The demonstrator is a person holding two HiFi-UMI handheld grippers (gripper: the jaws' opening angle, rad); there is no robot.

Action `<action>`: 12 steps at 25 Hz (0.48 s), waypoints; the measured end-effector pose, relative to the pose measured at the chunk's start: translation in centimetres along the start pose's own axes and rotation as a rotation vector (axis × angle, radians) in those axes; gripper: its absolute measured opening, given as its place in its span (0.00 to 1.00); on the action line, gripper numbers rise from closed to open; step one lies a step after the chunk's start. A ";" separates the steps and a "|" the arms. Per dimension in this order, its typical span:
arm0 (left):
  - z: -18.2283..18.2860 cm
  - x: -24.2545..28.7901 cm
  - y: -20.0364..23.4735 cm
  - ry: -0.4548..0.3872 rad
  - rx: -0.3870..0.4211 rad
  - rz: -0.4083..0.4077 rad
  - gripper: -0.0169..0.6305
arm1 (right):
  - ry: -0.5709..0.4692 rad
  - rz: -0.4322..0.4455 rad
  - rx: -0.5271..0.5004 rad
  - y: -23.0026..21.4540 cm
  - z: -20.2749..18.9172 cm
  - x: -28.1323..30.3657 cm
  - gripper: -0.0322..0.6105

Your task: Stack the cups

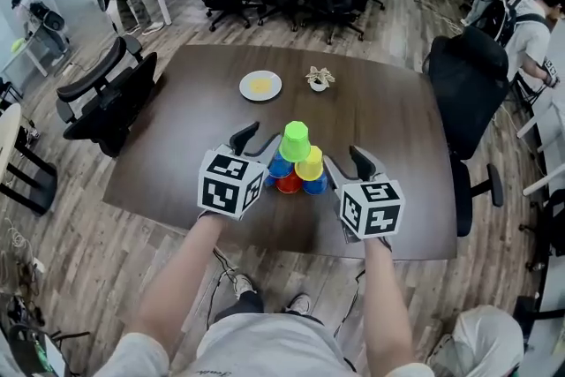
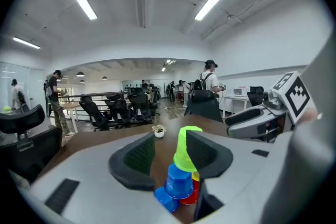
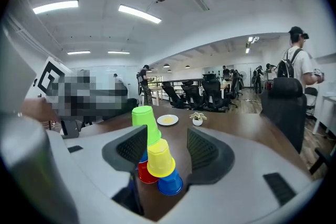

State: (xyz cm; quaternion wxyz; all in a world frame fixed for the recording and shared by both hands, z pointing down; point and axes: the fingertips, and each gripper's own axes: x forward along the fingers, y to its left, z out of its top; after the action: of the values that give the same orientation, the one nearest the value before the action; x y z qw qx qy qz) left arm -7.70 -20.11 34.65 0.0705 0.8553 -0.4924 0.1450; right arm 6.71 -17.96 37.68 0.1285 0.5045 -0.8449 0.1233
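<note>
Cups [image 1: 297,163] stand as a pyramid on the table [image 1: 388,115], with the green cup [image 1: 295,139] on top. The left gripper [image 1: 256,141] and right gripper [image 1: 346,163] flank it, jaws apart and empty. I think a sideways brush from either jaw could topple the pile.

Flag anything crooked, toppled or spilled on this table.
Nothing stands out. The cup pyramid stands whole, green cup on top, none fallen. The plate lies flat and the small plant pot stands upright behind it; no spill shows.
</note>
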 end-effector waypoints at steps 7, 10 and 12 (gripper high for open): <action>0.6 -3.9 4.1 -0.025 -0.042 0.068 0.14 | -0.057 -0.058 -0.040 0.9 3.3 -1.7 0.30; 0.9 -5.2 5.0 -0.036 -0.043 0.080 0.08 | -0.079 -0.069 -0.050 1.4 4.2 -2.4 0.23; 1.0 -5.8 5.4 -0.040 -0.019 0.095 0.05 | -0.090 -0.075 -0.044 1.5 4.6 -2.8 0.17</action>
State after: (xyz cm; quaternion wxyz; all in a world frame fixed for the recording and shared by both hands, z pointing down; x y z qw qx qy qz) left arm -14.94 -18.31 31.71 0.0620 0.8329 -0.5351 0.1264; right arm 6.25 -16.48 32.28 0.1059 0.5377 -0.8329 0.0768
